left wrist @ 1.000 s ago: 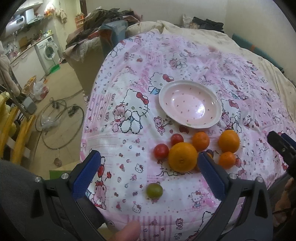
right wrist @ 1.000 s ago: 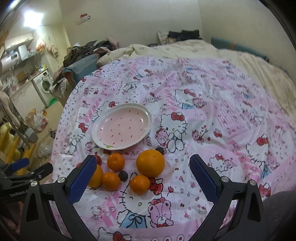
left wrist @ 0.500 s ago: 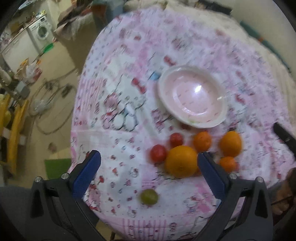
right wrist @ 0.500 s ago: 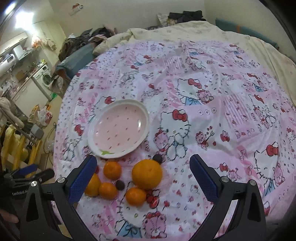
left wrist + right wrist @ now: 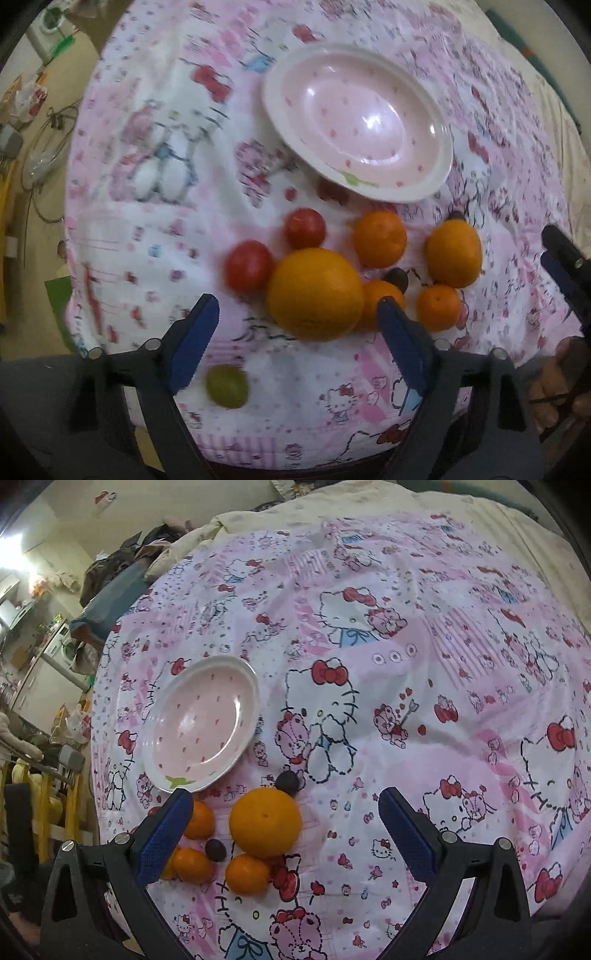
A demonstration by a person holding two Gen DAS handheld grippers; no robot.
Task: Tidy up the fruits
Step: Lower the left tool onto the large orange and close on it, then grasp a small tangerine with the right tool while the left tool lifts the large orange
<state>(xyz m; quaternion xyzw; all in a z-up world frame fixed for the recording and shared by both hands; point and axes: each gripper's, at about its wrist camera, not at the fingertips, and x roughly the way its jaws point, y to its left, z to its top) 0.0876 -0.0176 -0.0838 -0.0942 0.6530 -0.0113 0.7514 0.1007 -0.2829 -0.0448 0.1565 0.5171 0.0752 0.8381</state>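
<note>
Pale pink, speckled, shallow ceramic plate [image 5: 424, 184], upright, is laid on the quilt. Just before it are clustered five round oranges [image 5: 316, 293], two red tomatoes [image 5: 250, 265], two small dark fruits [image 5: 287, 782]; one green fruit [image 5: 226, 386] is set apart.

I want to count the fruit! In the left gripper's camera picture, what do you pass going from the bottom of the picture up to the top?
Green fruit → big orange → the higher red tomato → pink plate, which has no fruit on it.

The fruits lie clustered on the bed [image 5: 424, 635] just in front of the plate [image 5: 439, 173]; the largest orange [image 5: 315, 293] sits nearest the camera.
</note>
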